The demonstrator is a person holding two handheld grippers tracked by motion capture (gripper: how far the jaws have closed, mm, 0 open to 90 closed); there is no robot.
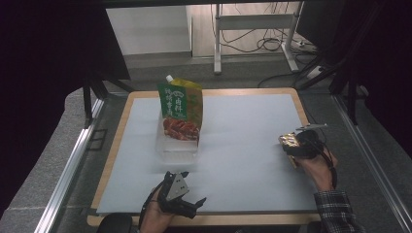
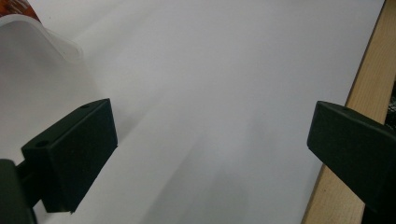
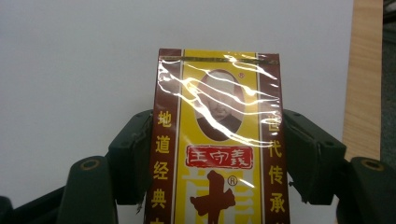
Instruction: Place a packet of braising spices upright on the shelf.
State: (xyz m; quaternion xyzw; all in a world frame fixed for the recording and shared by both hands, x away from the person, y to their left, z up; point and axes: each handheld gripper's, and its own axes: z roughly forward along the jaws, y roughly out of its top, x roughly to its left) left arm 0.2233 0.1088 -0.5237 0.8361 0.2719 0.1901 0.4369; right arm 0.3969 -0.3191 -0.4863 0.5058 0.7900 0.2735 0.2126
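My right gripper is clamped on the yellow-and-maroon cellophane-wrapped box at the white mat's right edge. I judge it light, stiff and slippery: grip the flat sides. My left gripper hangs released, holding nothing.
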